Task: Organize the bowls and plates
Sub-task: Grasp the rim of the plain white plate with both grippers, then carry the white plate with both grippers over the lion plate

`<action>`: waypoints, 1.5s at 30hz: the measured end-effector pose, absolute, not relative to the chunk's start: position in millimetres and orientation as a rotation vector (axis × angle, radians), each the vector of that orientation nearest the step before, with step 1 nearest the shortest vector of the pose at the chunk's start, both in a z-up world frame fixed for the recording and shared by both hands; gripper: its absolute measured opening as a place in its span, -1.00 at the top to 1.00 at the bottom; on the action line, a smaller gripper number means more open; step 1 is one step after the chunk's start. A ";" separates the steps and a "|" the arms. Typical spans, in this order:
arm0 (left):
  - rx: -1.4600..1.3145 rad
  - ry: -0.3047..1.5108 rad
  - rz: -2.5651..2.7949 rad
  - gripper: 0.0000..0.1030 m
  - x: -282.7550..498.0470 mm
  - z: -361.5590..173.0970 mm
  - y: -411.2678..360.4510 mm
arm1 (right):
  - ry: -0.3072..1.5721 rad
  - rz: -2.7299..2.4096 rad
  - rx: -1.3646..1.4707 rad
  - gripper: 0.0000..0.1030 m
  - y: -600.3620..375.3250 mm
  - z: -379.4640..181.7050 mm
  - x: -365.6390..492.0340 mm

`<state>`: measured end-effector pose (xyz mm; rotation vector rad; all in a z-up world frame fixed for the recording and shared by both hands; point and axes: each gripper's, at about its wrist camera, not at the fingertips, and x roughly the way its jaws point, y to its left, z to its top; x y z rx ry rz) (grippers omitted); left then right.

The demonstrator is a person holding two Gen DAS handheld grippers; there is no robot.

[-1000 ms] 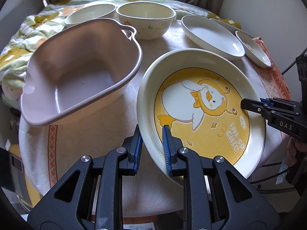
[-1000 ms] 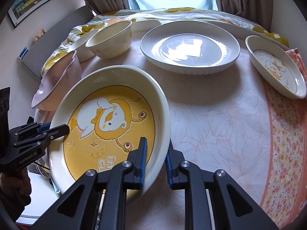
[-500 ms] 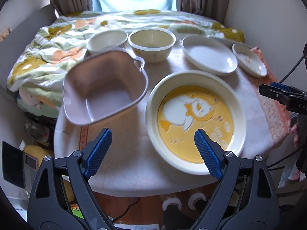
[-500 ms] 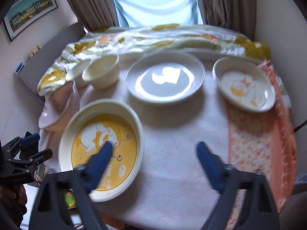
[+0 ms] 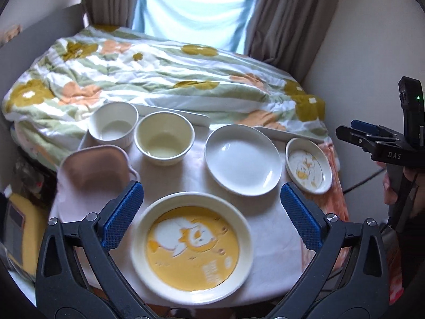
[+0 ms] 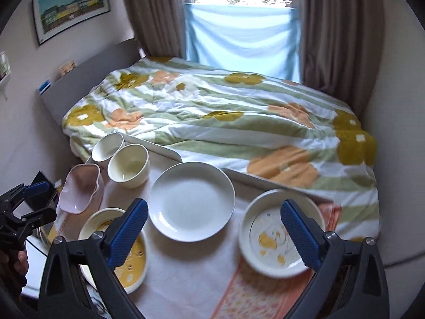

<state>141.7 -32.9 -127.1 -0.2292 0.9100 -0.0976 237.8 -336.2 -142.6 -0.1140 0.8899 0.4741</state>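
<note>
A large yellow duck plate (image 5: 192, 247) lies on the table at the front; it also shows in the right wrist view (image 6: 132, 260). Behind it stand a plain white plate (image 5: 243, 163) (image 6: 191, 202), a small duck dish (image 5: 308, 168) (image 6: 276, 234), a cream bowl (image 5: 164, 138) (image 6: 128, 166), a white bowl (image 5: 113, 127) (image 6: 107, 147) and a pink square bowl (image 5: 93, 174) (image 6: 81, 190). My left gripper (image 5: 212, 216) is open, raised above the duck plate. My right gripper (image 6: 213, 230) is open and empty, high above the table.
The table (image 5: 271, 228) has a white and orange cloth. A bed with a flowered quilt (image 6: 225, 122) lies right behind the table. Curtains and a window stand at the back. A wall is on the right.
Both grippers let go of the large duck plate, opened wide and pulled back and up. The plate now lies flat on the table.
</note>
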 end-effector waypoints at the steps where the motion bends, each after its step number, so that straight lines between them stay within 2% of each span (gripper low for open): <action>1: -0.243 0.930 -0.065 -0.99 152.8 -132.6 -41.6 | 0.911 0.500 -0.130 -0.94 -338.4 -147.2 251.7; 7: -0.373 1.073 0.019 -0.99 207.3 -190.4 -68.5 | 1.074 0.701 -0.164 -0.90 -341.9 -202.8 329.1; 9: -0.411 1.116 0.059 -0.99 218.9 -214.6 -68.6 | 1.119 0.748 -0.173 -0.49 -341.3 -223.1 348.6; 12: -0.460 1.176 0.096 -0.90 237.0 -246.8 -65.8 | 1.210 0.808 -0.187 -0.25 -332.9 -260.9 370.9; 16: -0.482 1.244 0.115 -0.43 256.4 -281.1 -69.4 | 1.275 0.873 -0.201 -0.09 -318.9 -298.7 384.1; 19: -0.490 1.274 0.116 -0.21 261.5 -298.3 -72.7 | 1.302 0.906 -0.221 0.10 -311.5 -318.1 386.5; 21: -0.486 1.282 0.117 -0.05 263.7 -304.2 -74.3 | 1.306 0.924 -0.234 0.32 -308.9 -324.3 388.3; 24: -0.481 1.290 0.116 0.06 266.0 -311.0 -77.2 | 1.307 0.945 -0.244 0.36 -307.7 -330.2 390.1; 25: -0.482 1.291 0.115 0.19 266.4 -312.6 -77.5 | 1.306 0.949 -0.249 0.38 -307.0 -331.9 390.2; 26: -0.483 1.295 0.114 0.43 267.5 -314.1 -78.1 | 1.305 0.951 -0.258 0.45 -305.9 -333.8 390.2; 28: -0.485 1.299 0.119 0.56 268.7 -316.6 -77.8 | 1.303 0.955 -0.273 0.53 -304.6 -336.0 389.4; 30: -0.487 1.300 0.121 0.58 269.6 -315.7 -77.5 | 1.313 0.963 -0.273 0.68 -305.1 -339.0 389.3; 31: -0.491 1.298 0.122 0.60 269.1 -315.4 -76.9 | 1.315 0.969 -0.266 0.69 -305.2 -339.2 389.4; 45: -0.397 1.275 0.132 0.66 266.3 -301.7 -84.6 | 1.290 0.968 -0.249 0.71 -307.5 -335.7 386.0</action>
